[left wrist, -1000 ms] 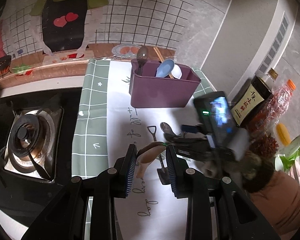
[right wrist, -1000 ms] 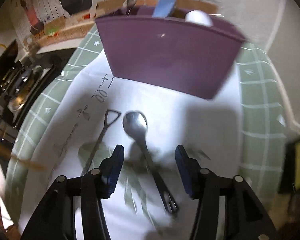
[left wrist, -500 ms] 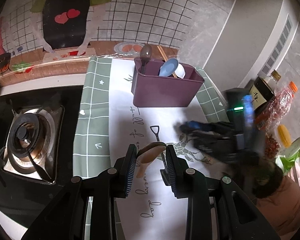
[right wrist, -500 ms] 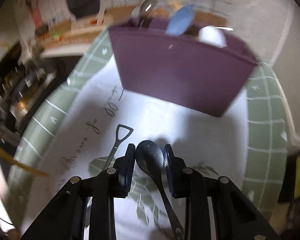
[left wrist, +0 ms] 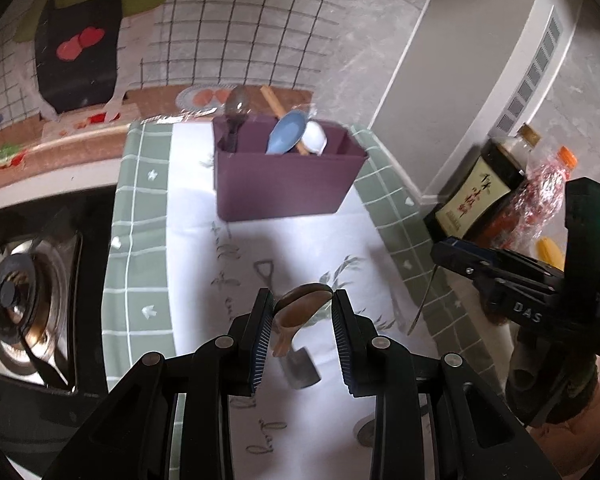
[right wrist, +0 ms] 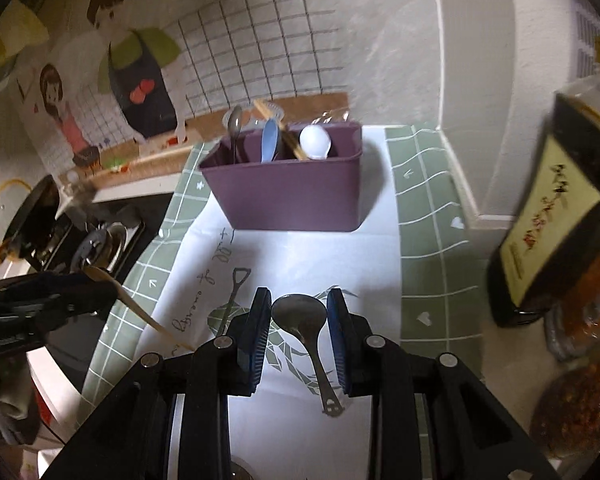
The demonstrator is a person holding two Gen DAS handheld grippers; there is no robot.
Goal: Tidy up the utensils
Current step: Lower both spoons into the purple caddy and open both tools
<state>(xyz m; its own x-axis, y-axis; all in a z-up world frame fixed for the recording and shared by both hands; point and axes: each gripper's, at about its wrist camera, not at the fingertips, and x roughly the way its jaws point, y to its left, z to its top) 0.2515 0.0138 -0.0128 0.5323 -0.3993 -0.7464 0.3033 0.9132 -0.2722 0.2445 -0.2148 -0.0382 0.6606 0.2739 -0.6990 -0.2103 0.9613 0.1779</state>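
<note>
Both grippers pinch spoons by their bowls.
Right gripper (right wrist: 299,324) has lifted the metal spoon (right wrist: 300,316), handle toward 5 o'clock; left gripper (left wrist: 303,320) clamps the wooden spoon (left wrist: 300,306), seemingly unchanged.

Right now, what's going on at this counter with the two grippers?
A person is sorting utensils with a handheld gripper in each hand. The left gripper is shut on a wooden spoon, and the right gripper is shut on a metal spoon, both held above the mat. Ahead stands the purple caddy, already holding a metal spoon, a blue spoon, a white spoon and chopsticks. A small shovel-shaped utensil still lies on the mat. Neither held spoon has reached the caddy yet.
</note>
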